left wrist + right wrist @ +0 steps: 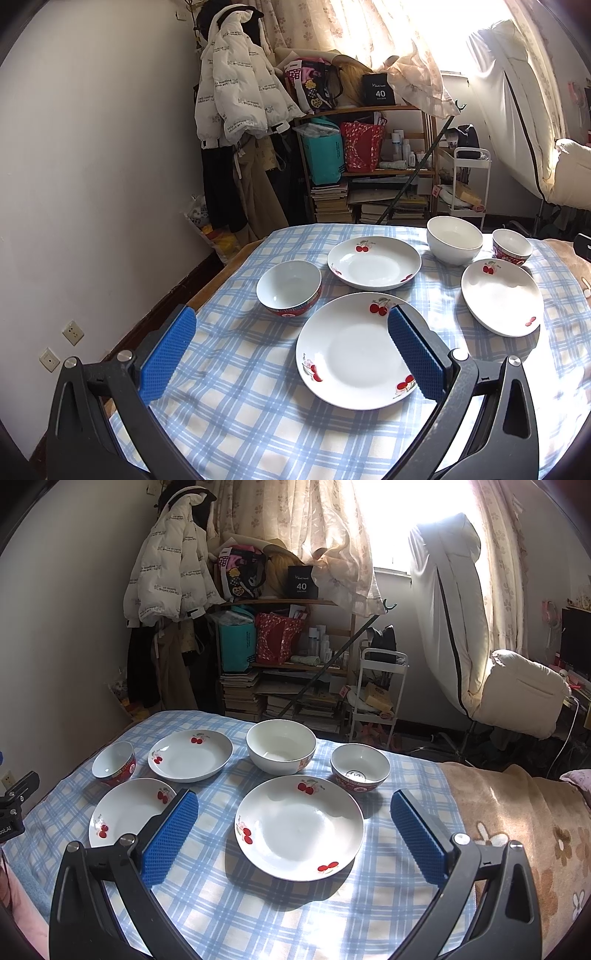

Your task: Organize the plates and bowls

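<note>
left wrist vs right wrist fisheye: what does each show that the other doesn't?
Left wrist only: two wall sockets low on the wall, and the open left gripper over the near-left cherry plate.

Right wrist only: a beige flowered blanket beside the checked cloth, a dark monitor at the far right, and the open right gripper over the near-right cherry plate.

Both: the blue checked cloth, three cherry plates, the white bowl, two red-patterned bowls, the hanging white jacket and the cluttered shelf.
</note>
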`<state>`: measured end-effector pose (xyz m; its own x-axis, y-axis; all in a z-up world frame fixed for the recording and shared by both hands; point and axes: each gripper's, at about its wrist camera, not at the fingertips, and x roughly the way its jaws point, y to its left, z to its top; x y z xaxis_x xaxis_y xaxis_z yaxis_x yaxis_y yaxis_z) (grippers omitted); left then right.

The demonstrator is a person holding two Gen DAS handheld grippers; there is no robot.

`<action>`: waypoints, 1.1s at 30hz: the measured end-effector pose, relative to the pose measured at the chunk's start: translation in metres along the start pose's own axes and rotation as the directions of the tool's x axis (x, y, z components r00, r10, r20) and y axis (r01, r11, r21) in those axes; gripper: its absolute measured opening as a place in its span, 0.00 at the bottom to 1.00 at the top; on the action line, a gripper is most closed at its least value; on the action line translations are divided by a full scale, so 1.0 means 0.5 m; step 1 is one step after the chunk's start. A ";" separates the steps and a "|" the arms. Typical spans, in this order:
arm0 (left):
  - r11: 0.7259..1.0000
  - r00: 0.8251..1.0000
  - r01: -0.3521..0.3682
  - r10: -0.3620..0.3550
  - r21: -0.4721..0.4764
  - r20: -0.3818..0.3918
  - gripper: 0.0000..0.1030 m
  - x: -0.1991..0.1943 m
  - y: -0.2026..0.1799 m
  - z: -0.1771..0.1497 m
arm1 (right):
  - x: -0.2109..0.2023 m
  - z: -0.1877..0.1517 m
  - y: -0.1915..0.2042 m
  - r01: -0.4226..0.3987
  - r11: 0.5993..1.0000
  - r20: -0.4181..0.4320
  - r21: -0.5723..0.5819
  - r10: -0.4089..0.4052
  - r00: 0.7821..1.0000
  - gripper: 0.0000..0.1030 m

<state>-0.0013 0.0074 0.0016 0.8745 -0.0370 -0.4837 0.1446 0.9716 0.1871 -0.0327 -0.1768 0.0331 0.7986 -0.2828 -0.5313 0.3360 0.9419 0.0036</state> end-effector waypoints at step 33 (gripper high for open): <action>0.999 0.999 -0.034 0.033 0.023 0.024 0.99 0.000 -0.017 0.000 | 0.001 0.002 0.000 0.037 0.999 0.007 0.007 -0.037 0.999 1.00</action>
<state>-0.0027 -0.0006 0.0000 0.8896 -0.0102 -0.4565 0.1253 0.9668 0.2227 -0.0318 -0.1772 0.0334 0.7892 -0.3186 -0.5250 0.3685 0.9296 -0.0102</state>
